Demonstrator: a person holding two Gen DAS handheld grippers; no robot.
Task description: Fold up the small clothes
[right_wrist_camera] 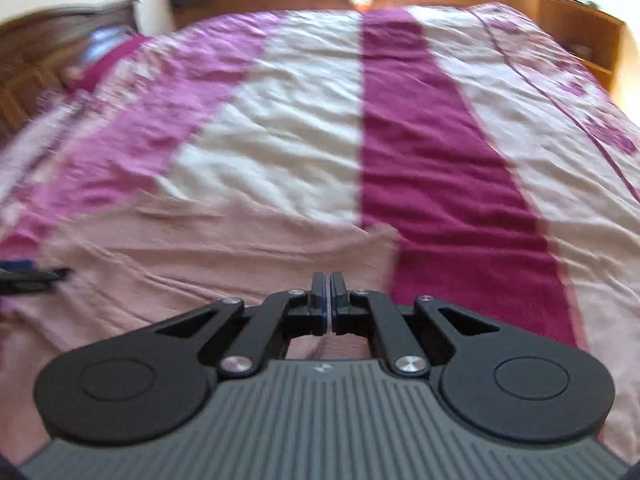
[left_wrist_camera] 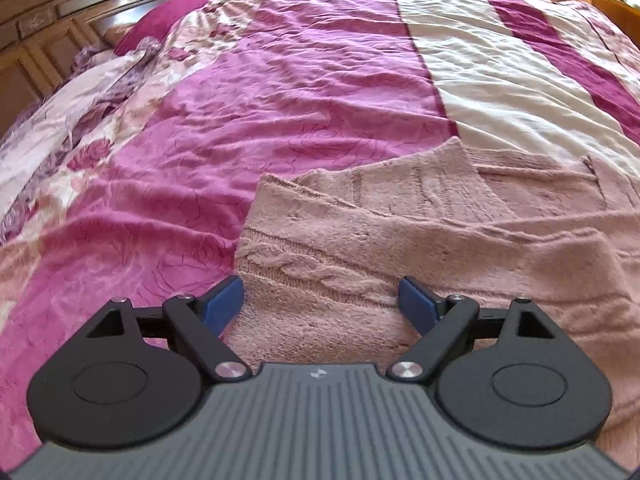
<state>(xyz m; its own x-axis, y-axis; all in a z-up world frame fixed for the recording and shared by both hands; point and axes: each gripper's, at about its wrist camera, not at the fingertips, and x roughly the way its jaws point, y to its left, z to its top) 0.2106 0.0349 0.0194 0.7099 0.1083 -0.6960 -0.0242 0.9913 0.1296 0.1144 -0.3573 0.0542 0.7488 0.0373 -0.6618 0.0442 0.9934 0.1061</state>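
Note:
A pale pink cable-knit sweater [left_wrist_camera: 400, 232] lies partly folded on the bed, with a sleeve laid across its body. My left gripper [left_wrist_camera: 320, 286] is open just above the sweater's near left part, its blue pads spread wide and nothing between them. In the blurred right wrist view the same sweater [right_wrist_camera: 200, 256] spreads out flat in front of my right gripper [right_wrist_camera: 329, 280]. That gripper is shut with its pads pressed together, and I see no cloth pinched at the tips. My left gripper's fingertip [right_wrist_camera: 24, 276] shows at the far left edge.
The bed carries a wrinkled bedspread [left_wrist_camera: 300, 80] in pink, cream and magenta stripes with floral bands. A dark wooden headboard [left_wrist_camera: 60, 20] and a magenta pillow [left_wrist_camera: 160, 20] are at the left. Low wooden furniture [right_wrist_camera: 520, 0] runs along the far side.

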